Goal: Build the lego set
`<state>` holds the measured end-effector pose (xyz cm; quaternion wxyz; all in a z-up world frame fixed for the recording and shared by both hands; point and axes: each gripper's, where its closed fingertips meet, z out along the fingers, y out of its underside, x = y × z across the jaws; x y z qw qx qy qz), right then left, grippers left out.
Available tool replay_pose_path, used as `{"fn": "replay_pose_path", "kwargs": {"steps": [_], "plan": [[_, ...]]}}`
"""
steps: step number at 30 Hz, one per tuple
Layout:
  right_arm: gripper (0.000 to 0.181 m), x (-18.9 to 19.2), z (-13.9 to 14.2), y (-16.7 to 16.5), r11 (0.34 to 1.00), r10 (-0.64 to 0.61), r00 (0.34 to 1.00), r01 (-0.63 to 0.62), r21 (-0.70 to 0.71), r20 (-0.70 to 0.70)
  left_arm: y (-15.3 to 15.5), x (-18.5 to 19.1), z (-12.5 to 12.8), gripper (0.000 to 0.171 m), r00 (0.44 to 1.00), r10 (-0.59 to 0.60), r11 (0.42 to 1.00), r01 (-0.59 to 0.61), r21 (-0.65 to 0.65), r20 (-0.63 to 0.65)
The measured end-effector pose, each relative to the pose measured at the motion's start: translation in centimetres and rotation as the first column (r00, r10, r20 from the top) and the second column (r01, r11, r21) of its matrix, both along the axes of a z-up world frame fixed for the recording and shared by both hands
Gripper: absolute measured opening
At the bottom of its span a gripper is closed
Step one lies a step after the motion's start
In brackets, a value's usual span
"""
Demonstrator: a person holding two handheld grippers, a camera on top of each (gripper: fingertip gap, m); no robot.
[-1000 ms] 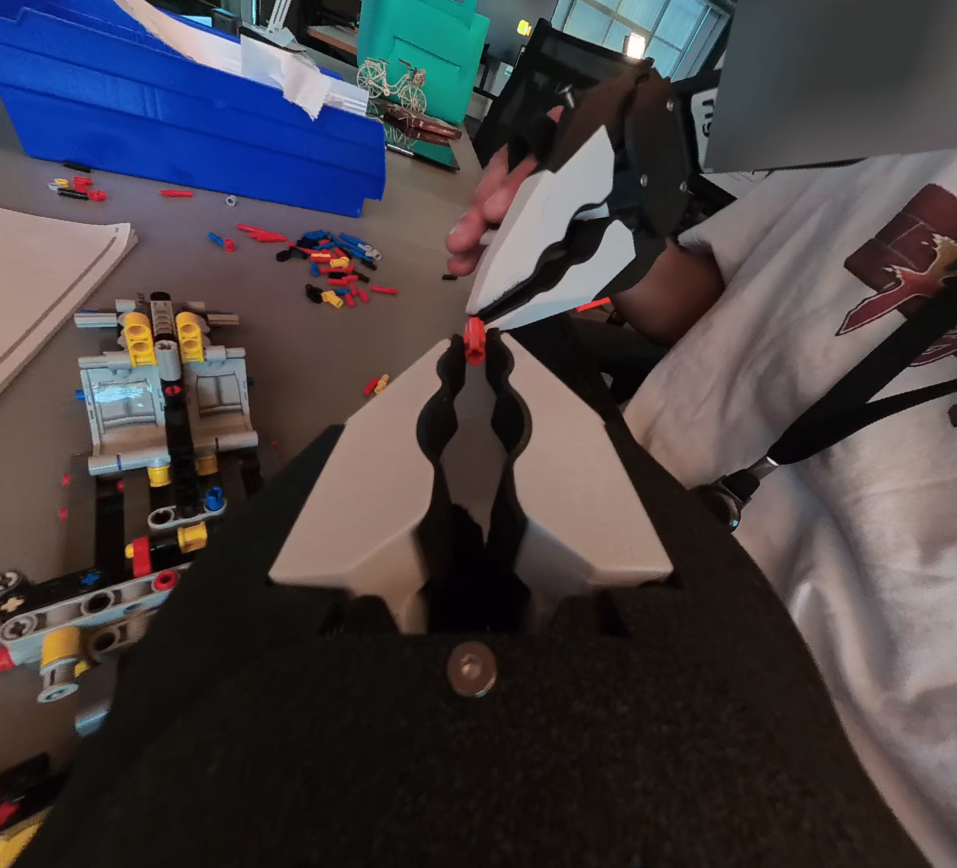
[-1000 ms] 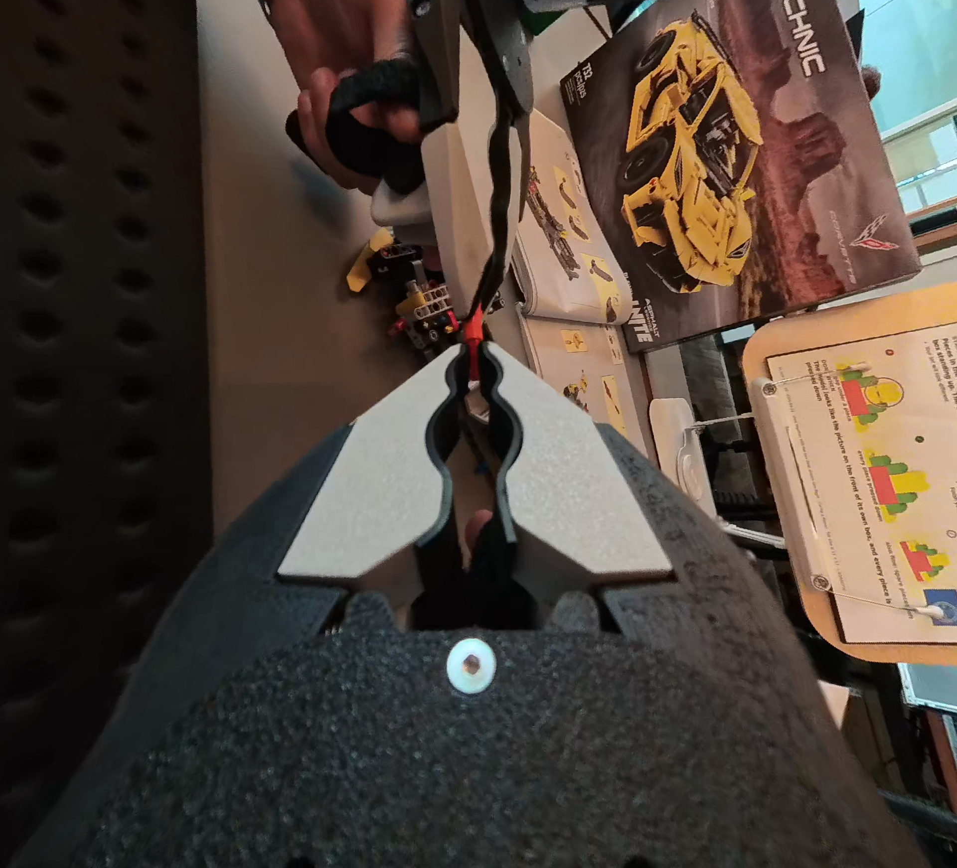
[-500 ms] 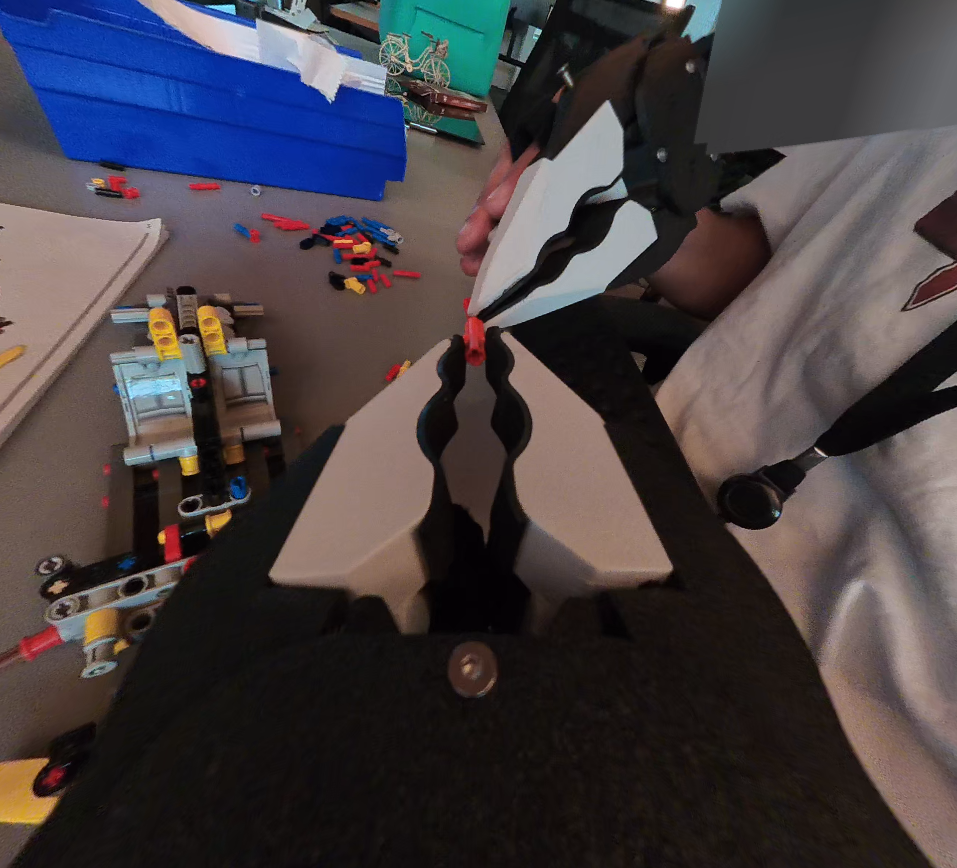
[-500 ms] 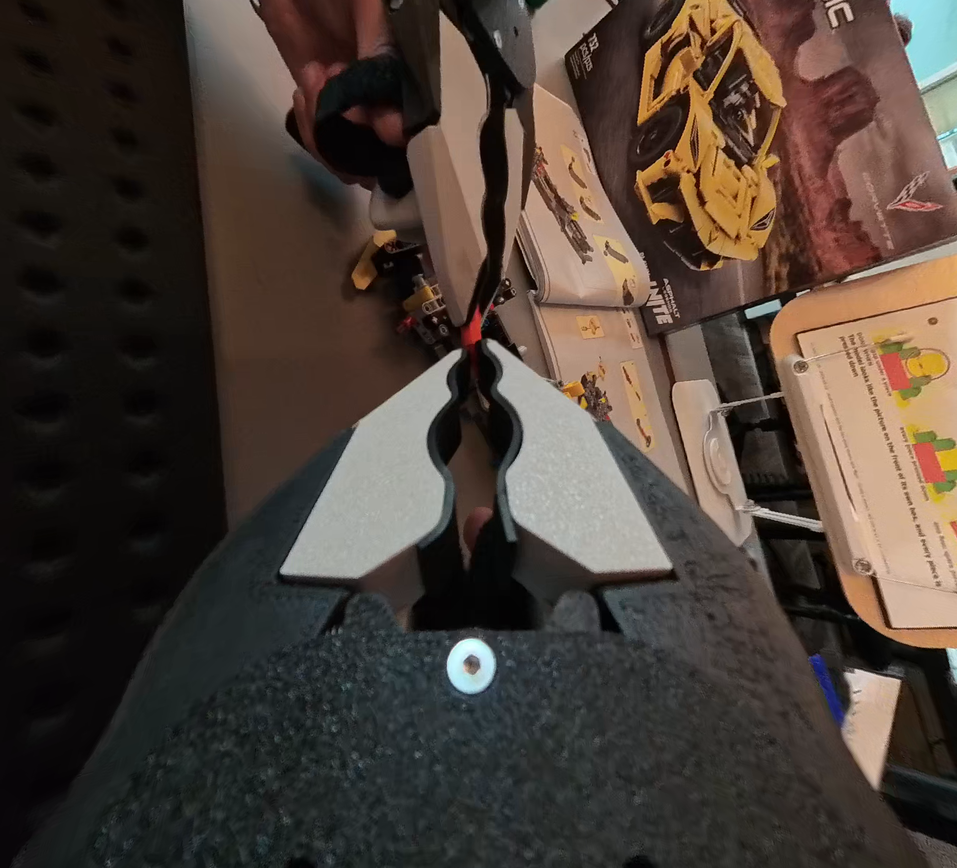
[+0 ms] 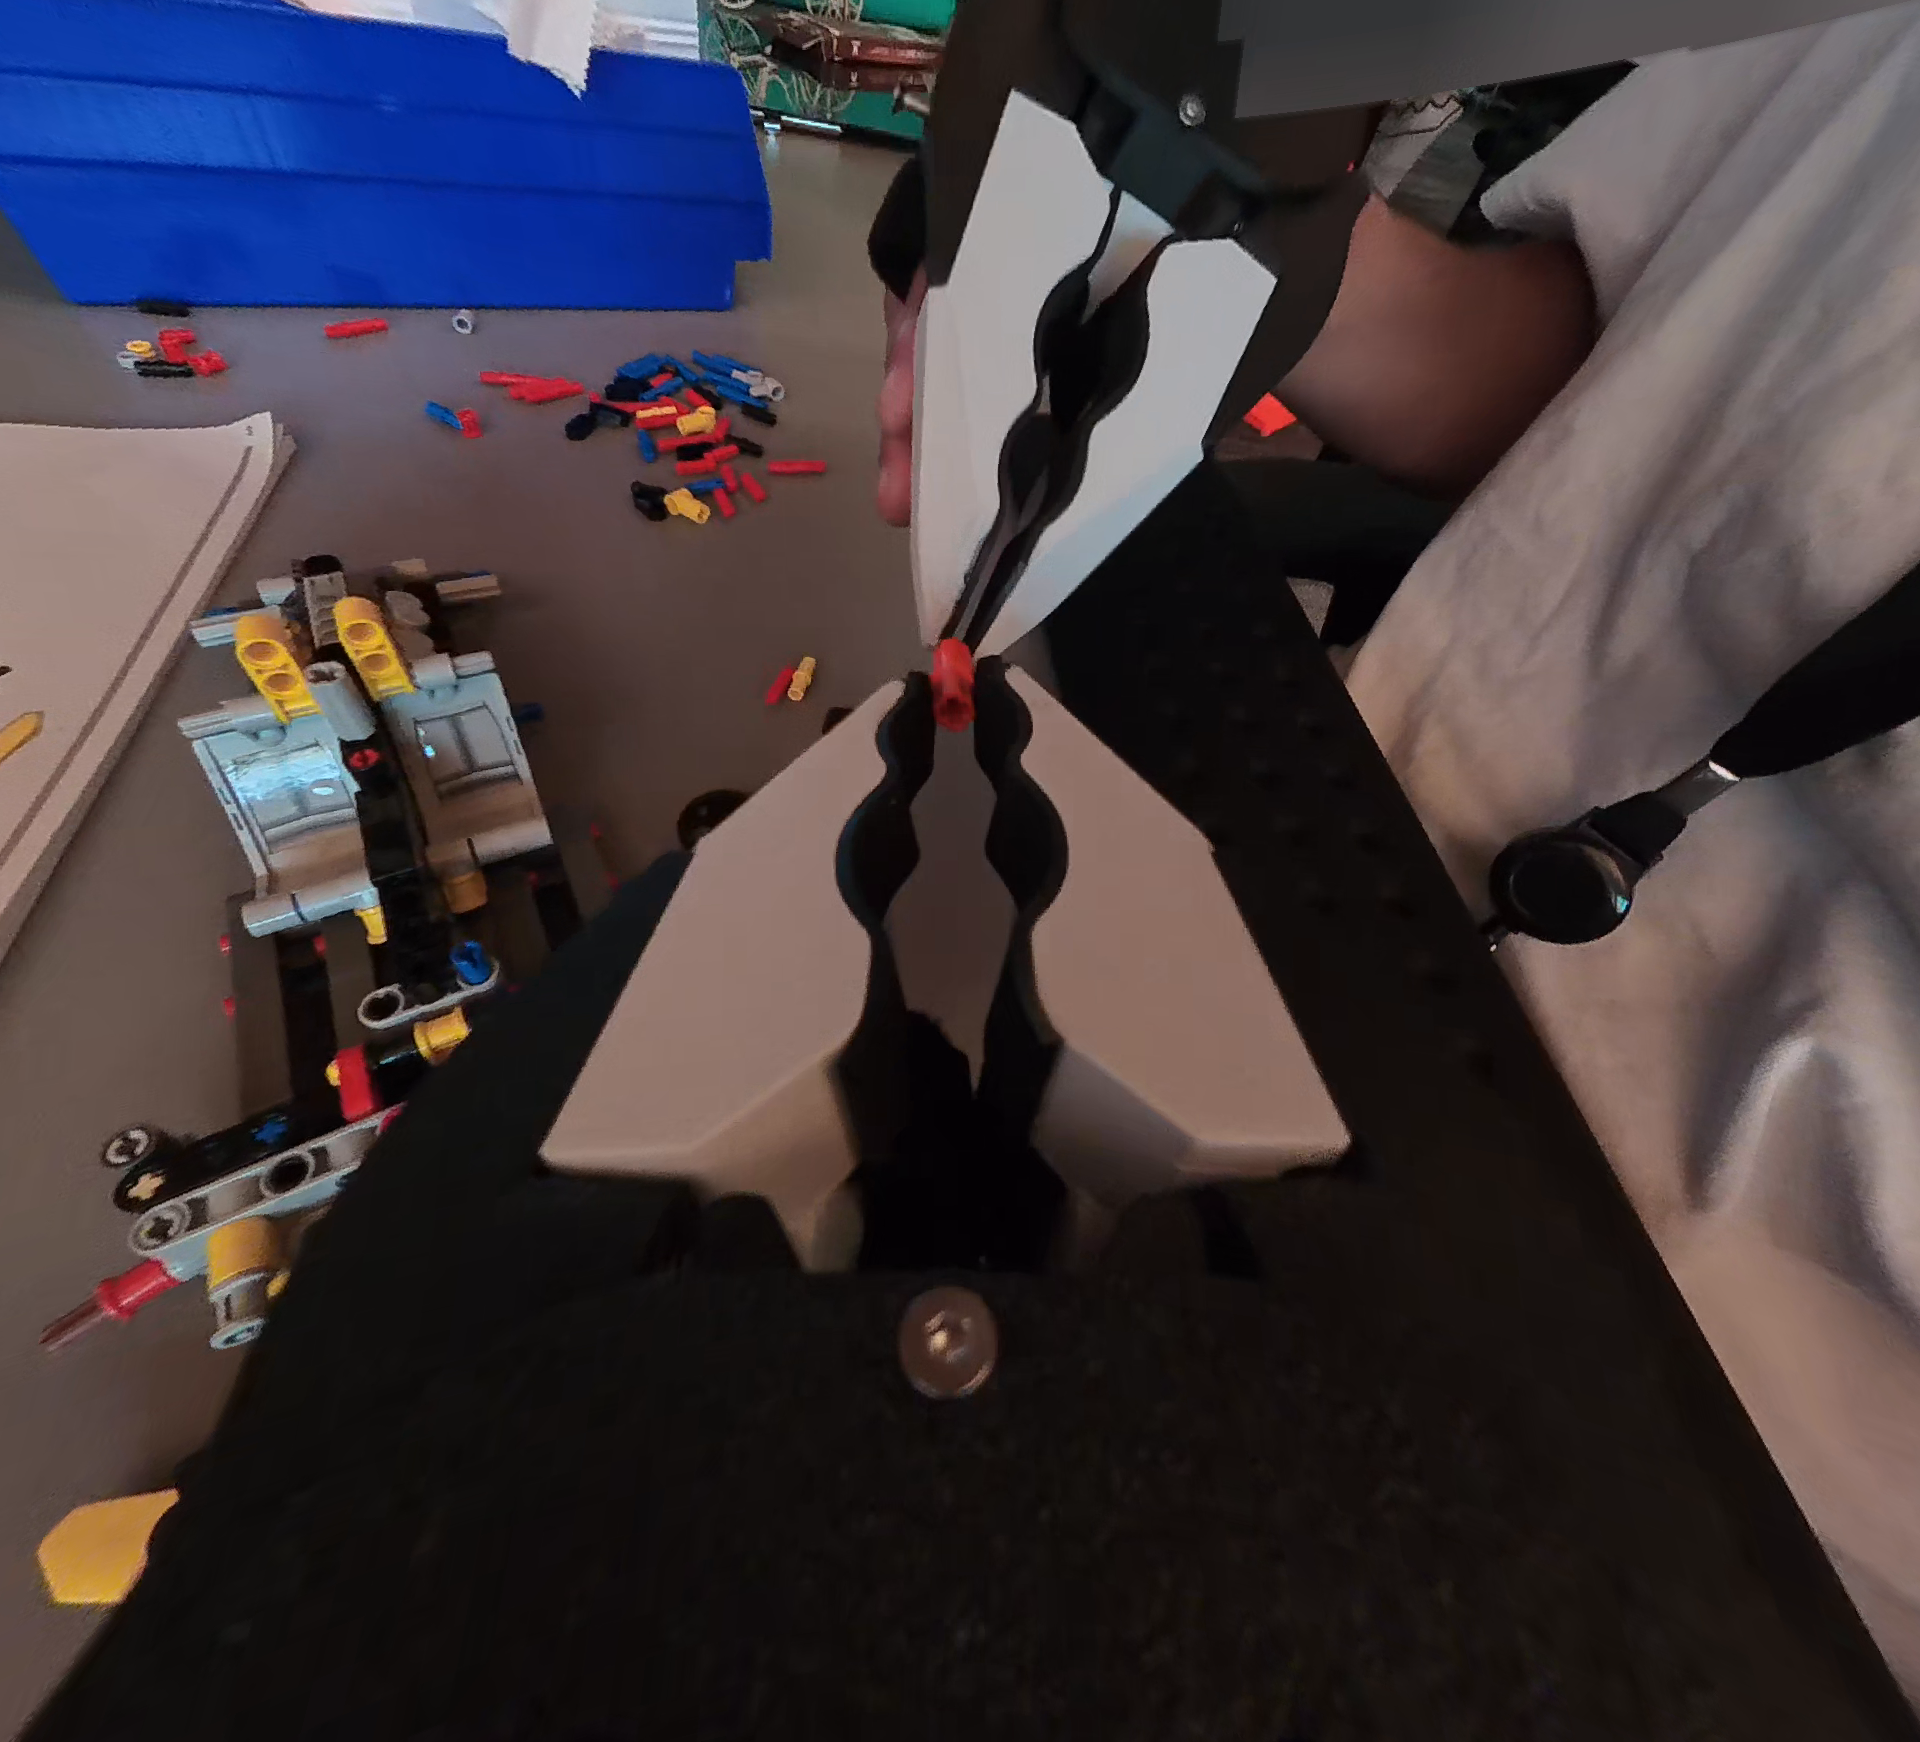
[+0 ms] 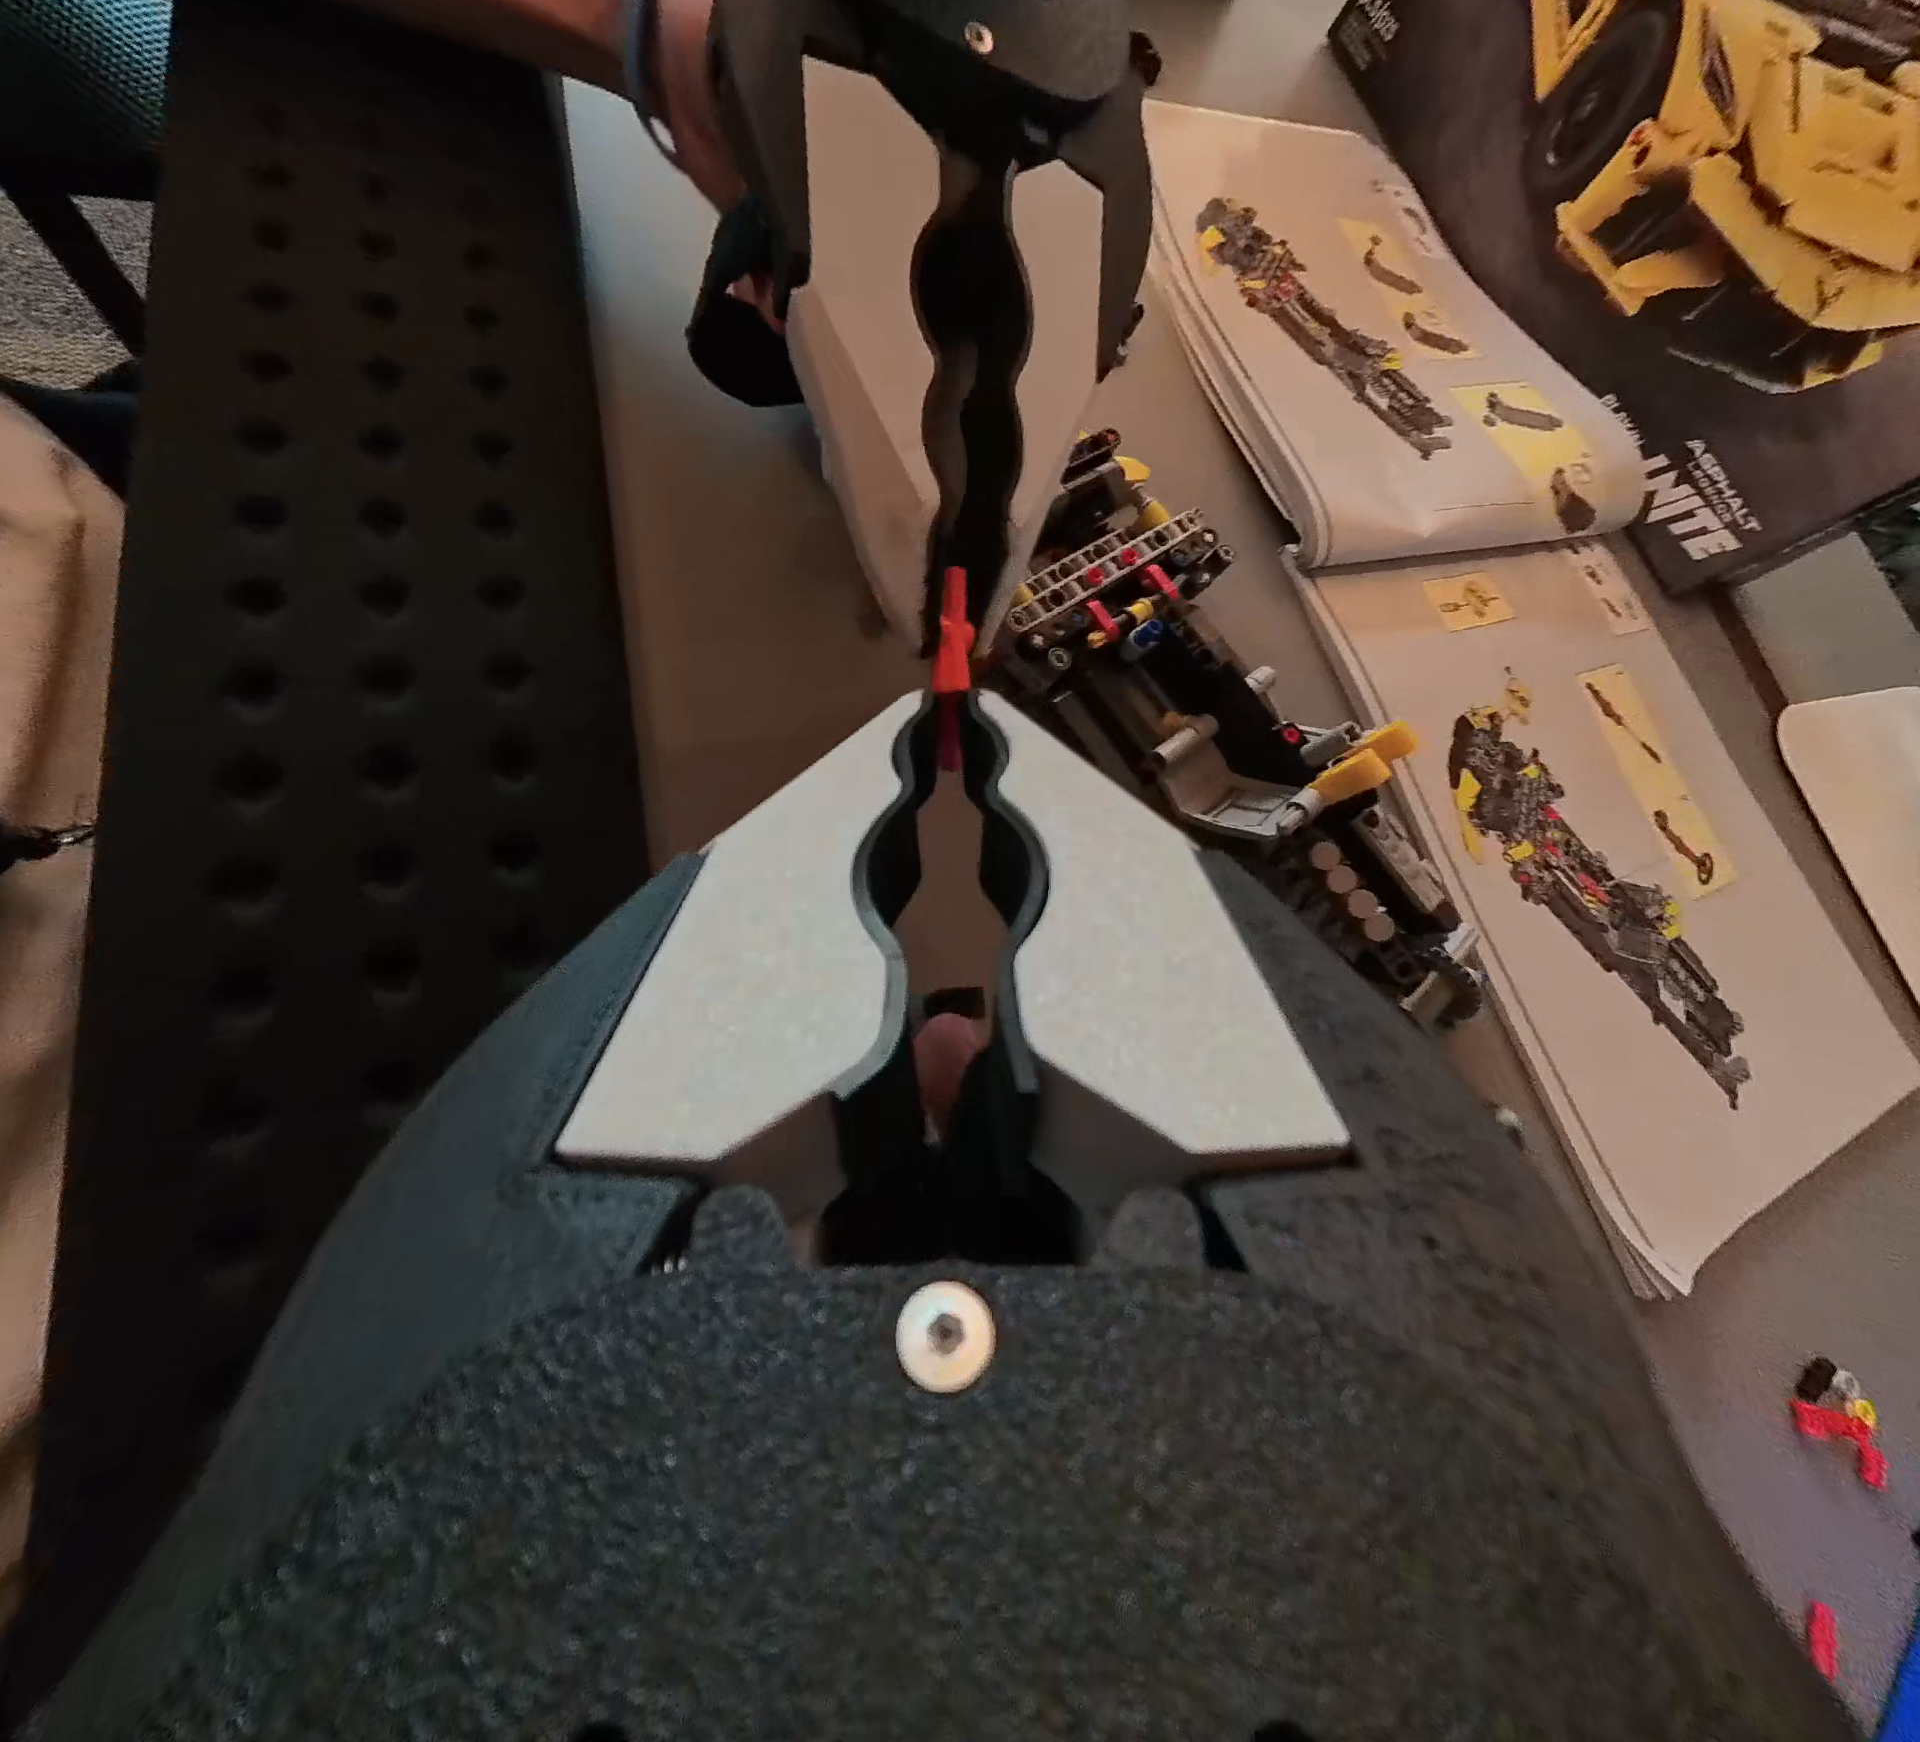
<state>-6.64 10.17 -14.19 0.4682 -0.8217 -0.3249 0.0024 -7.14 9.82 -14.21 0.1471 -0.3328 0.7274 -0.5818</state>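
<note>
A small red pin [image 5: 951, 695] is held in the air between both grippers, which meet tip to tip. My left gripper [image 5: 951, 686] is shut on one end of it. My right gripper [image 6: 945, 718] is shut on the other end; the pin also shows in the right wrist view [image 6: 948, 643]. In the left wrist view the right gripper [image 5: 961, 638] comes down from above. In the right wrist view the left gripper [image 6: 951, 596] comes down from above. The partly built car chassis [image 5: 353, 809] lies on the table to the left, and it also shows in the right wrist view [image 6: 1195, 695].
A pile of loose small parts [image 5: 686, 435] lies before a blue bin [image 5: 364, 165]. An open instruction booklet [image 6: 1403, 362] and the set's box [image 6: 1662, 134] lie right of the chassis. A person's white shirt [image 5: 1662, 549] is close on the right. A black perforated chair back [image 6: 364, 549] stands left. The tips of both grippers are at nearly the same place.
Both grippers have turned together while holding the red pin. The right gripper now stands more upright above the left one. More of the chassis and booklet shows in the right wrist view.
</note>
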Motion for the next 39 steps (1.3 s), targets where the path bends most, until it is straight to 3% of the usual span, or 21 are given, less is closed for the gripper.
{"fn": "replay_pose_path", "kwargs": {"steps": [6, 10, 15, 39], "plan": [[0.003, 0.7, -1.8, -0.7, 0.997, 0.003, 1.000, -0.003, -0.077, -0.008, 0.5, 0.1, -0.4, 0.005, 1.000, 0.018, 0.999, -0.018, 0.040, -0.004], [0.003, 1.9, -5.3, -2.2, 0.961, -0.027, 0.999, 0.020, -0.276, -0.020, 0.6, 0.3, -0.7, 0.006, 1.000, 0.029, 0.998, -0.029, 0.054, -0.011], [0.004, 1.9, -7.6, -3.2, 0.926, 0.010, 1.000, -0.013, -0.377, -0.008, 0.4, 0.3, -1.8, 0.005, 0.999, 0.030, 0.995, -0.026, 0.100, -0.033], [0.004, 2.3, -7.9, -3.2, 0.942, -0.001, 0.997, -0.024, -0.335, -0.075, 0.0, 0.2, -1.7, 0.005, 0.999, 0.015, 0.997, -0.012, 0.070, -0.042]]}}
